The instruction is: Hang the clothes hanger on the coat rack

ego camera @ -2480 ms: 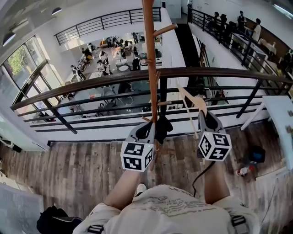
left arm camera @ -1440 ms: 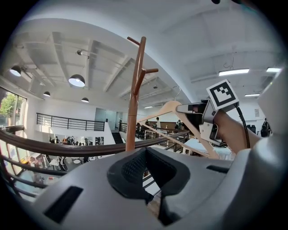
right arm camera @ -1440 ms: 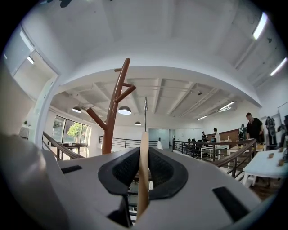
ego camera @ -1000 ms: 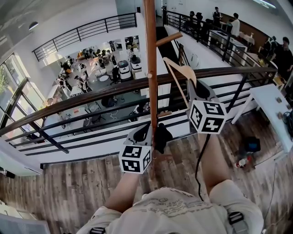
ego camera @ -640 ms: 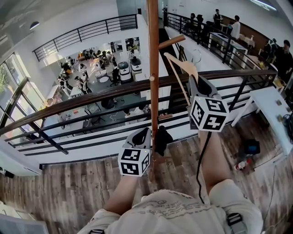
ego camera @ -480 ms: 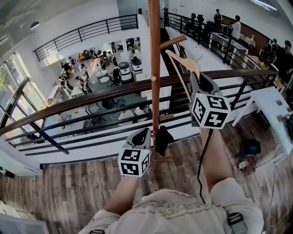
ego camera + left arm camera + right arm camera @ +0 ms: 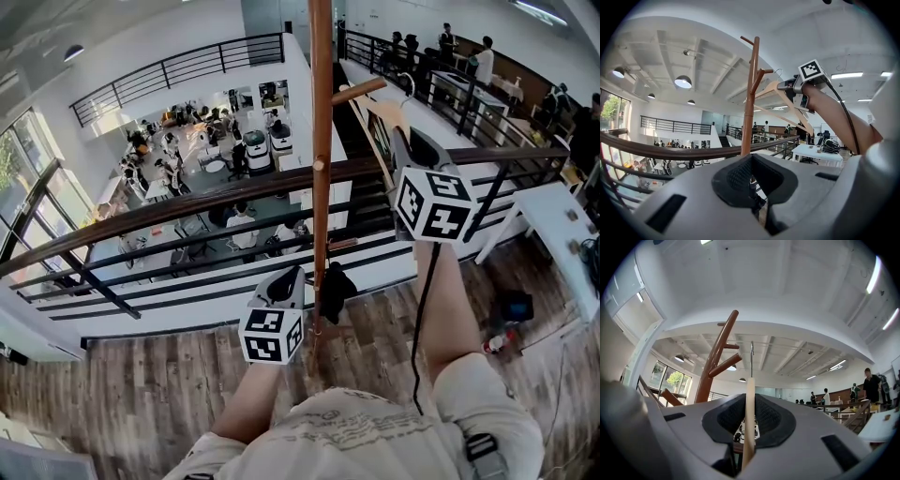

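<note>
The left gripper [image 7: 754,187] is closed on nothing, low beside the brown wooden coat rack pole [image 7: 749,103]. The right gripper [image 7: 749,427] clamps the pale wooden clothes hanger [image 7: 749,394], whose metal hook [image 7: 751,357] rises beyond the jaws, just right of an upper peg [image 7: 725,365].

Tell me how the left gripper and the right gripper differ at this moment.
The right gripper is high up beside the coat rack's peg; the left gripper sits low by the pole. The right gripper's tongs clamp the pale wooden hanger; the left gripper's tongs look closed on nothing. Both carry a marker cube.
</note>
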Tool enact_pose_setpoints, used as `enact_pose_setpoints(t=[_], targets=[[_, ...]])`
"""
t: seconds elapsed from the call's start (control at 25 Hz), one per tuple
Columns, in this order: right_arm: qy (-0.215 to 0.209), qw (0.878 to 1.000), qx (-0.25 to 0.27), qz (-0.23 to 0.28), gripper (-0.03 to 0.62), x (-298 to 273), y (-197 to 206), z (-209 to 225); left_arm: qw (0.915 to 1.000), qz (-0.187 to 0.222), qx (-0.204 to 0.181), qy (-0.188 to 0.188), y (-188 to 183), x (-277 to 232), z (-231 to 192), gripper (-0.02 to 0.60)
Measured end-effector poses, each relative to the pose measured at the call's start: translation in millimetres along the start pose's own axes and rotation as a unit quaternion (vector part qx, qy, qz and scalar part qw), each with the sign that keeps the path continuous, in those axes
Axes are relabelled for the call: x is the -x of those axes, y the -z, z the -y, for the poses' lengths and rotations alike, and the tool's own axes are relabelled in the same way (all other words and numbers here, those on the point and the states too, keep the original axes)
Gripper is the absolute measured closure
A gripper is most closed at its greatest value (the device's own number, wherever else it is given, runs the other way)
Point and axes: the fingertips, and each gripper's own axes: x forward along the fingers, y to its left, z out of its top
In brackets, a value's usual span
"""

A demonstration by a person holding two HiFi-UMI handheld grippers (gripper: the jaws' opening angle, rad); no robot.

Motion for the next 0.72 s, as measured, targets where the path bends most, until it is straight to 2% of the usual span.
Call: enact_pose_setpoints(t=[0.72], targets=[[-0.036, 0.999, 0.027, 0.005, 0.543, -16, 1, -45, 0.9996, -0.001, 0.008, -0.027, 7, 7, -22, 0.577]])
